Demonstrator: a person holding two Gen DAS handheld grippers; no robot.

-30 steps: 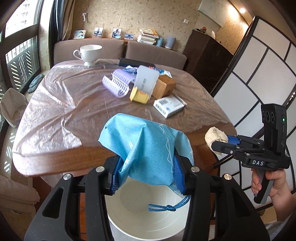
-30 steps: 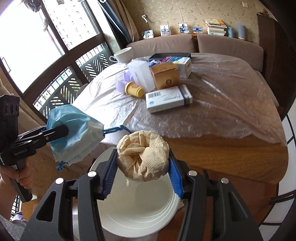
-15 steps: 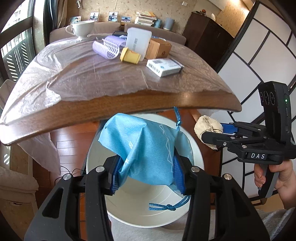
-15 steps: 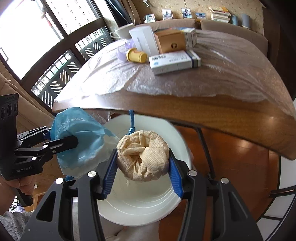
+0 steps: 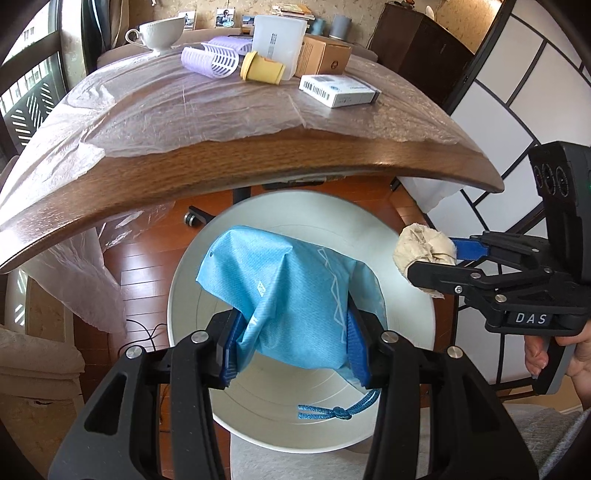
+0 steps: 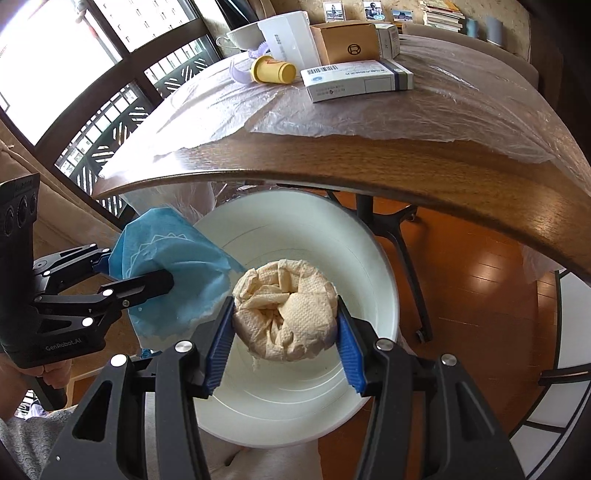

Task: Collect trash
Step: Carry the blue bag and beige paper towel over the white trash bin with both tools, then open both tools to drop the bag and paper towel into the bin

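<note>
My left gripper (image 5: 291, 347) is shut on a blue fabric pouch (image 5: 288, 295) with a blue drawstring (image 5: 332, 411). It holds the pouch over the open white bin (image 5: 413, 295) on the floor. My right gripper (image 6: 284, 343) is shut on a crumpled beige paper wad (image 6: 286, 314), also over the white bin (image 6: 369, 258). In the left wrist view the right gripper (image 5: 428, 258) with the paper wad (image 5: 421, 247) is at the bin's right rim. In the right wrist view the left gripper (image 6: 166, 280) with the pouch (image 6: 173, 266) is at the bin's left rim.
The wooden table's edge (image 5: 258, 166) overhangs the far side of the bin. On its plastic sheet lie a white box (image 5: 338, 90), a yellow cup (image 5: 262, 68), a purple curler (image 5: 210, 61), a brown box (image 5: 325, 55) and a teacup (image 5: 159, 31). A screen (image 5: 517, 110) stands right.
Both grippers have dropped lower, from table height to below the table edge, and now hang closer over the bin. Both still hold their items.
</note>
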